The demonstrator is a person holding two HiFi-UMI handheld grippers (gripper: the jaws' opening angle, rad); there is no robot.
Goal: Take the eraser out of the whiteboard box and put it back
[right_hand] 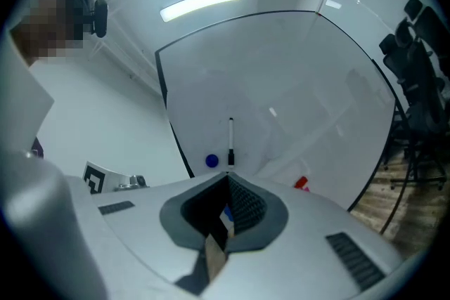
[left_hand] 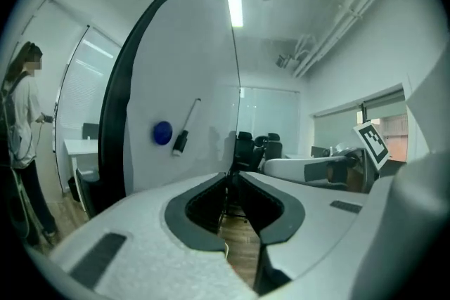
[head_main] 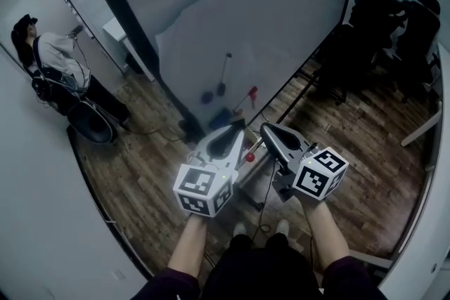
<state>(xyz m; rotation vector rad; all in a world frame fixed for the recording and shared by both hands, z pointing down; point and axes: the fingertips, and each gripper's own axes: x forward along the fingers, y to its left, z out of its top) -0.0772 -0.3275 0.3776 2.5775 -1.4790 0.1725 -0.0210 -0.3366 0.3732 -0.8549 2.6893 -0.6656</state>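
L tongs [left_hand: 232,175]: pressed together at the tips, nothing btwn them; only wood floor shows thru the gap behind.
R tongs [right_hand: 228,177]: tips pressed together too, no grip on anything; the blue/white scrap and tan strip in the hollow look like background seen thru it.
Whiteboard [head_main: 232,10]: stands upright on the floor, right in front of both tongs.
Box: prob. the blue boxy thing [head_main: 222,117] at the board's lower edge, just beyond the L tongs' tip. Too small to be sure.
Eraser: not made out in any view. If it's in that box, its inside is hidden from here, so contents can't be told.
Stage (judgement): both tongs are empty and near the box. That fits eraser in the box and not lifted, and just as well eraser dropped back in.
Doing it well: tilt the head cam down onto the box and check what's inside before committing either hand. Keep both tips level and square to the board. Mind the board's foot and the floor cable below.
Also on board: round blue magnet [head_main: 206,97], marker [head_main: 223,74] hanging nose-down beside it, small red item [head_main: 252,93] to the right. None of them sits in a container.
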